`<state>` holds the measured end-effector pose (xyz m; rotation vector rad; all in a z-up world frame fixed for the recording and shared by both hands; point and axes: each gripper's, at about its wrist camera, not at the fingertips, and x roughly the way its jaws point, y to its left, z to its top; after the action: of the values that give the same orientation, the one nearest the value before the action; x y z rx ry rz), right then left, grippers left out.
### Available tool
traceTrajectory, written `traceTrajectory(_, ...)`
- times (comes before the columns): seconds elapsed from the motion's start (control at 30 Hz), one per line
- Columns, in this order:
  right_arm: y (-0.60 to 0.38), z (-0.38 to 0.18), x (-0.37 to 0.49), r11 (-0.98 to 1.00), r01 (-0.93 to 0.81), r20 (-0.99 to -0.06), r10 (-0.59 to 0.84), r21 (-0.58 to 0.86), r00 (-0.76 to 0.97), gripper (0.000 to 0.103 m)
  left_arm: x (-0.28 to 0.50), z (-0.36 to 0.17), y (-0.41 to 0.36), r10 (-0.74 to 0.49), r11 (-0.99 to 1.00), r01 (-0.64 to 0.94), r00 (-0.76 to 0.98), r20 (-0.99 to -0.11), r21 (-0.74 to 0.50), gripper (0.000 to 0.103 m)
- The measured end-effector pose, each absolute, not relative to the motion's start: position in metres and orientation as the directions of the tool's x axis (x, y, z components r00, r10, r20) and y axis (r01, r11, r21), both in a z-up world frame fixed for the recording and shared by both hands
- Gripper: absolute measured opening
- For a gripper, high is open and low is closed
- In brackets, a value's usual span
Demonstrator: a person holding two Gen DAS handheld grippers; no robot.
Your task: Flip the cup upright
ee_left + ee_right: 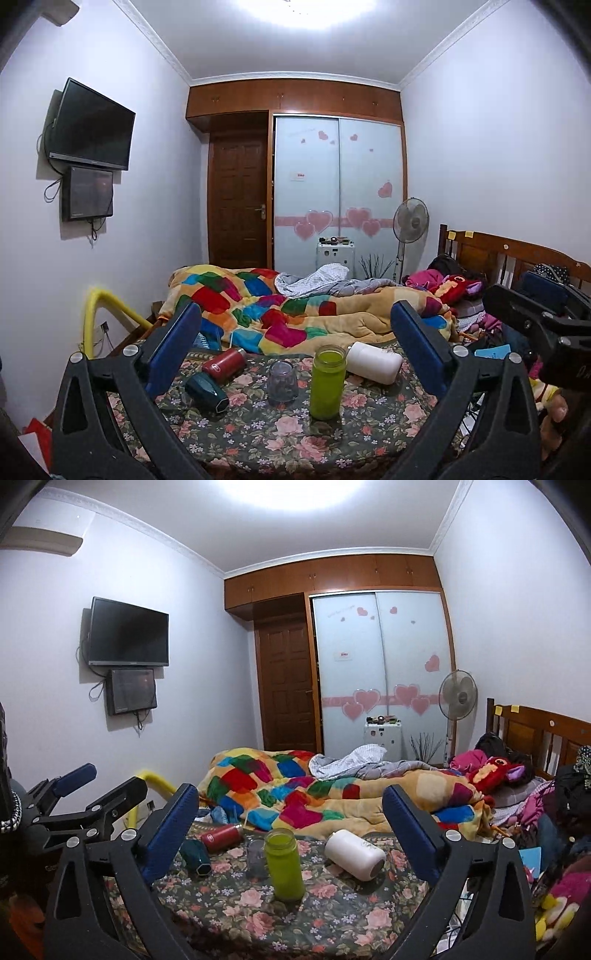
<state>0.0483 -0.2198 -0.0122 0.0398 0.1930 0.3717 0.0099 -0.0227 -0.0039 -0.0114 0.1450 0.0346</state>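
On the floral-cloth table (pixel 280 439) several cups stand or lie. A green cup (pixel 327 382) (pixel 283 864) stands upright, open at the top. A clear glass (pixel 282 382) (pixel 256 856) stands beside it. A white cup (pixel 375 362) (pixel 354 853), a red cup (pixel 224 363) (pixel 221 837) and a dark teal cup (pixel 206 392) (pixel 195 854) lie on their sides. My left gripper (pixel 295 354) is open and empty, back from the cups. My right gripper (pixel 290 830) is open and empty, also short of them. The left gripper also shows in the right wrist view (pixel 99 786).
A bed with a colourful patchwork quilt (pixel 295 310) lies behind the table. Clothes and soft toys (pixel 498 771) pile at the right by the wooden headboard. A yellow pipe (pixel 99 314) stands at the left. A fan (pixel 410 221) and wardrobe stand at the back.
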Motion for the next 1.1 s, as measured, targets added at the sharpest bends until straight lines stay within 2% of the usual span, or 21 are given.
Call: traceTrajectory(1.1,-0.219,-0.019,0.046,0.931,-0.358,-0.234,0.364,0.070,0.902,0.100,0.020,-0.020,-0.023,0.037,0.998,-0.045,0.982,-0.185,-0.040,0.103)
